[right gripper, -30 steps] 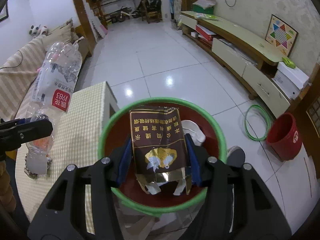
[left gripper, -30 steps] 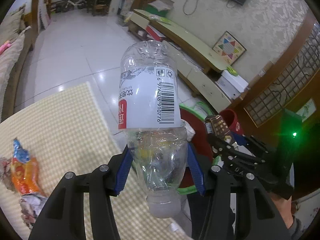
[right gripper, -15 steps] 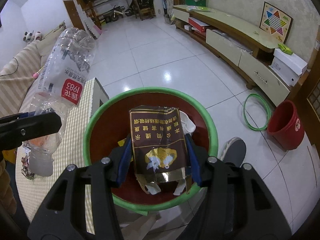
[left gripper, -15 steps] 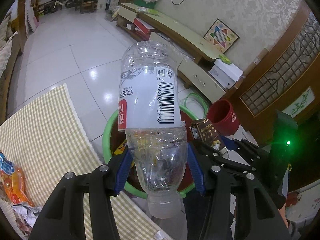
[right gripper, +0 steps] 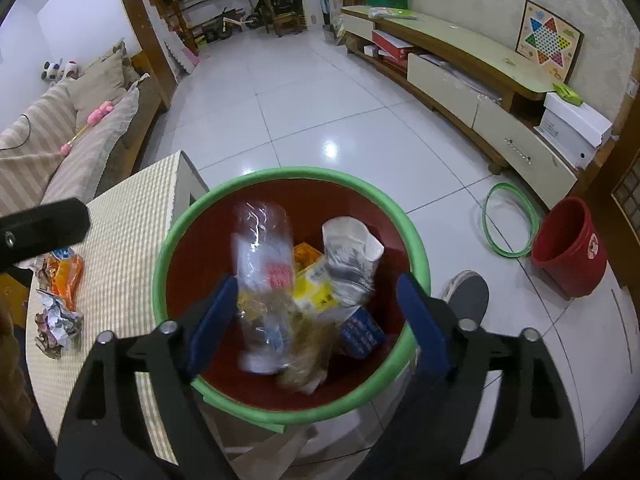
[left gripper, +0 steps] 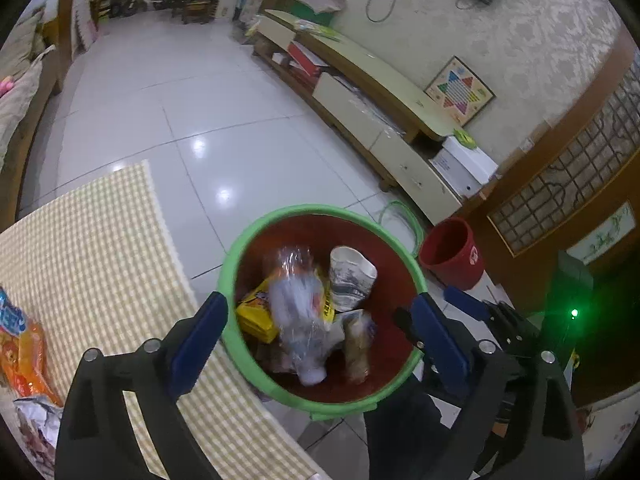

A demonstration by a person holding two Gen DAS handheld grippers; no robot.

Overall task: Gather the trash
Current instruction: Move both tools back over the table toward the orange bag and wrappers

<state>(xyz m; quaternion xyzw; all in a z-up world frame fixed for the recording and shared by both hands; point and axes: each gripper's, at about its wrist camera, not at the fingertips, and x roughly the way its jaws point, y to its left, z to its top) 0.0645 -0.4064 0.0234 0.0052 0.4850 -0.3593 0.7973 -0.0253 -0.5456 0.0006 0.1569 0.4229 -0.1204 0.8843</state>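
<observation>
Left gripper (left gripper: 320, 316): its two blue-padded fingers stand wide apart above the bin and hold nothing.
Right gripper (right gripper: 316, 312): also spread wide above the bin, with nothing between the blue pads.
Bin (right gripper: 188, 220): a round bin with a green rim and a dark red inside, standing on the floor against the edge of the table. In the left view its rim is at (left gripper: 280, 214).
Bottle (right gripper: 262, 272): a clear plastic bottle with a white and red label, inside the bin at its left part, cap end toward the near rim. It looks blurred in both views; in the left view it is at (left gripper: 298, 312).
Brown packet (left gripper: 356, 346): inside the bin, just right of the bottle, blurred. In the right view it is the brownish shape at (right gripper: 304, 364), near the front rim.
Paper cup (right gripper: 348, 256): crushed, white with grey print, in the bin at the far right side.
Yellow wrapper (right gripper: 316, 292): in the bin between the bottle and the paper cup.
Blue box (right gripper: 362, 334): small, low in the bin under the cup.
Table (left gripper: 88, 248): covered with a yellow checked cloth, directly left of the bin.
Orange wrapper (right gripper: 66, 276): lies on the table, well apart from the bin.
Crumpled foil (right gripper: 56, 322): on the table, just beside the orange wrapper, on the near side.
Red bucket (right gripper: 568, 248): on the floor, right of the bin and apart from it.
Green hoop (right gripper: 510, 220): flat on the floor between the bin and the red bucket, farther back.
</observation>
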